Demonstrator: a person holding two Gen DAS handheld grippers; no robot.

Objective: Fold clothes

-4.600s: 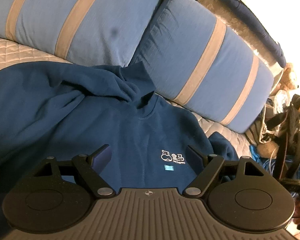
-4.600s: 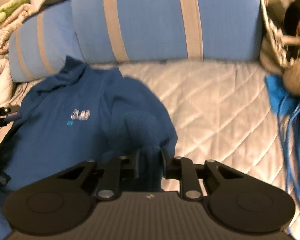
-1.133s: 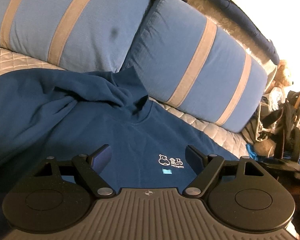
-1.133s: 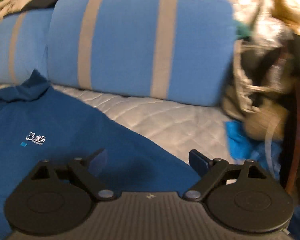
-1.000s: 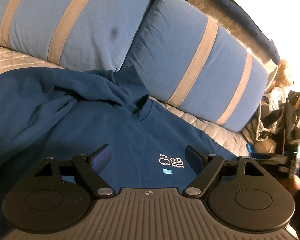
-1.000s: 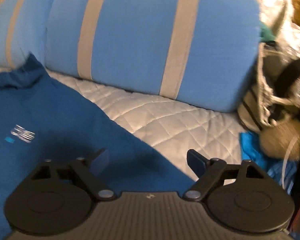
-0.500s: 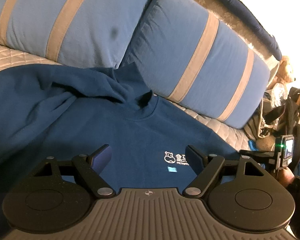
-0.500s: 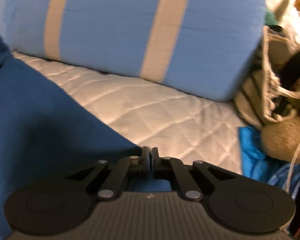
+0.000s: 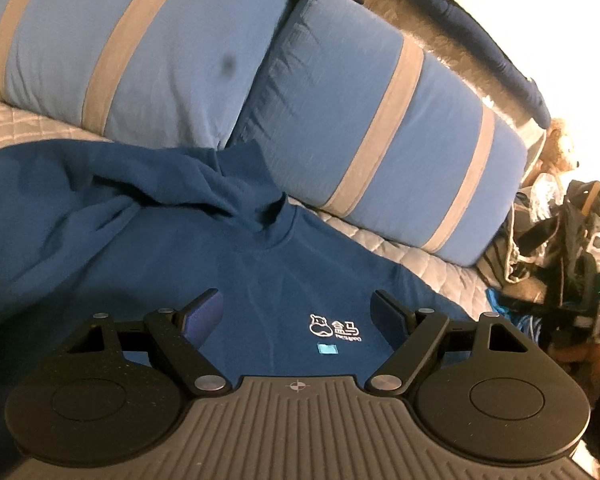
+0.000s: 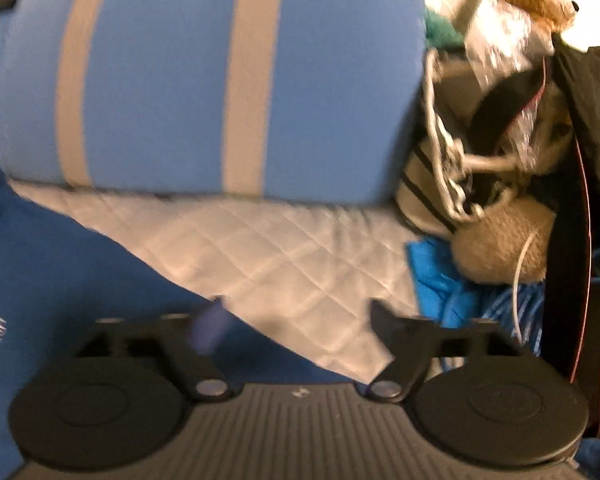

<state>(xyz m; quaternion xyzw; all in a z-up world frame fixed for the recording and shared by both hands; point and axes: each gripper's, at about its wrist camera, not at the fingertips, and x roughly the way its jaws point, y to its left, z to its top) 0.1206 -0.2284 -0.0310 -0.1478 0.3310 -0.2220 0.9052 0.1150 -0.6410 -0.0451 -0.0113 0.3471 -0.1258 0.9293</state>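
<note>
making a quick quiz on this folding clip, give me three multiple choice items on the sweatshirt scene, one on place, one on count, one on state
1. Where does the navy sweatshirt lie?
A. on the quilted bedspread, collar toward the pillows
B. draped over a pillow
C. on the floor

2. How many tan stripes show on the right-hand striped pillow?
A. one
B. two
C. four

3. How does the left gripper stand?
A. shut on the collar
B. shut on a sleeve
C. open, holding nothing

Answers: 1 A, quilting shows beside the fabric; 2 B, two bands cross it; 3 C, its fingers stand apart over the chest logo.
</note>
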